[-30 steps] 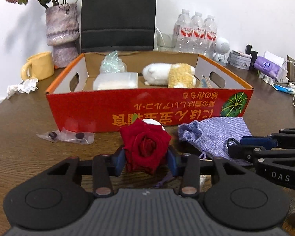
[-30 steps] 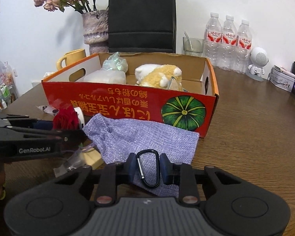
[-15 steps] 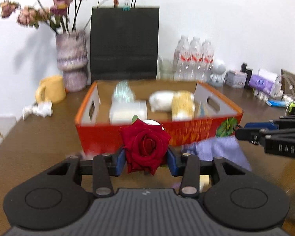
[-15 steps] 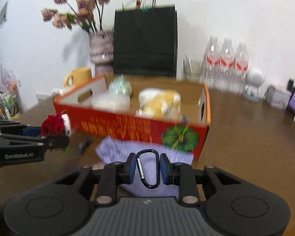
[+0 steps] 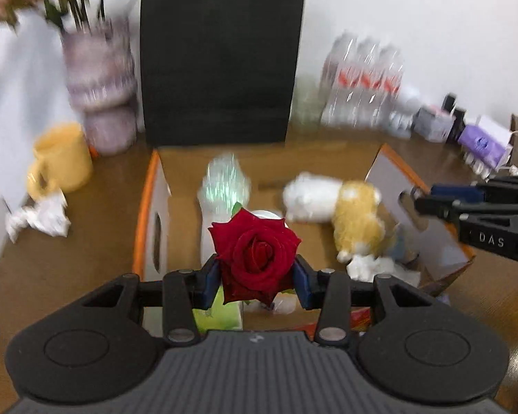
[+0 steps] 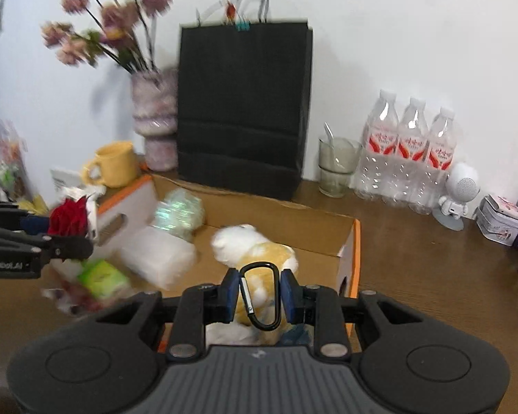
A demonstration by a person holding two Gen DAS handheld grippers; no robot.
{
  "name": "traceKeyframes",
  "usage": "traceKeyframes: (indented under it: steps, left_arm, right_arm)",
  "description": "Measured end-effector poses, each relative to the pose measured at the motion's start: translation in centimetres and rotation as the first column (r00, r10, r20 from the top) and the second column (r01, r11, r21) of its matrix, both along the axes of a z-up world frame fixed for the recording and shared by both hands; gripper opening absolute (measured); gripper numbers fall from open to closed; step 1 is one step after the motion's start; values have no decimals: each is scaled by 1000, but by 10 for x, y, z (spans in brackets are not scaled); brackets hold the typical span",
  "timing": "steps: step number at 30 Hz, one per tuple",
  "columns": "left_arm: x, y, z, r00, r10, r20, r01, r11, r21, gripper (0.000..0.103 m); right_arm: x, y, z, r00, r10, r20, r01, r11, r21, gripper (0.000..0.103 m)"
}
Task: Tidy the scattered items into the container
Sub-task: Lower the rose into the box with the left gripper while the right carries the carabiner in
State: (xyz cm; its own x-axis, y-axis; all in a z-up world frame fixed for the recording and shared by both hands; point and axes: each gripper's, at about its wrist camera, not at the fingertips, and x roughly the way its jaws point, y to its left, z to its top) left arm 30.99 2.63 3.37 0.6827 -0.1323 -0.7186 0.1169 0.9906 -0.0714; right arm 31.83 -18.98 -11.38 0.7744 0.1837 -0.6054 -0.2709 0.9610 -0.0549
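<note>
My left gripper (image 5: 255, 277) has its jaws pinching a red rose (image 5: 257, 258), held above the cardboard box (image 5: 148, 207); the stem is hidden behind the bloom. At one o'clock a plush toy (image 5: 342, 210) lies inside, smeared by motion blur. My right gripper (image 6: 260, 293) has its jaws clamped on a black carabiner (image 6: 260, 298), above the box's right end (image 6: 352, 258); its lower loop hides what lies beneath.

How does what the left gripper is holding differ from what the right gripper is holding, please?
The left gripper holds a soft red rose; the right gripper holds a hard black carabiner. The rose bulges wider than its fingers; the carabiner is a thin open loop. Both are clamped above the cardboard box.
</note>
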Motion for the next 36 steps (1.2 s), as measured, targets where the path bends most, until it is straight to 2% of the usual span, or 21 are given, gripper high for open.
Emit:
traceKeyframes:
  steps: [2,9,14,15,16,17,18,21,24,30,33,36]
  left_arm:
    - [11,2,-11,999,-4,-43,5,1000,12,44]
    - [38,3,-36,990,2,-140,3,999,35,45]
    - [46,4,-42,988,19,-150,-15,1000,22,61]
    - [45,4,-41,990,17,-143,-16,1000,13,64]
    - [42,4,-38,991,14,-131,-14,1000,5,69]
    - [38,4,-34,994,13,-111,-13,1000,4,74]
    - [34,2,-29,996,17,-82,-16,1000,14,84]
    - [20,0,-15,1000,24,3,-24,999,41,96]
    - [0,5,0,996,35,81,-37,999,22,101]
    - [-59,29,21,970,88,227,-84,996,-28,103]
    - [-87,43,19,959,124,257,-118,992,-36,103]
    - [-116,57,6,951,164,262,-161,986,-33,103]
  right_arm:
    - [15,1,-8,1000,-13,-15,13,999,-39,25]
    - [54,1,-41,990,-22,-139,14,998,-58,25]
    - [67,3,-54,980,-36,-197,27,999,-45,26]
    - [67,2,-54,979,-42,-202,34,999,-40,33]
    - [67,1,-53,978,-48,-204,42,999,-33,44]
    - [65,-1,-52,979,-51,-200,48,999,-24,50]
    - [63,-2,-49,980,-50,-191,48,999,-14,60]
    - [51,-5,-36,987,-37,-154,42,999,25,73]
    - [32,-7,-20,995,-22,-97,28,998,57,85]
    - [-28,-6,3,999,42,17,-43,996,81,90]
    - [-61,-3,3,996,63,60,-66,996,60,90]
    - [-89,-4,-7,996,70,62,-75,994,80,90]
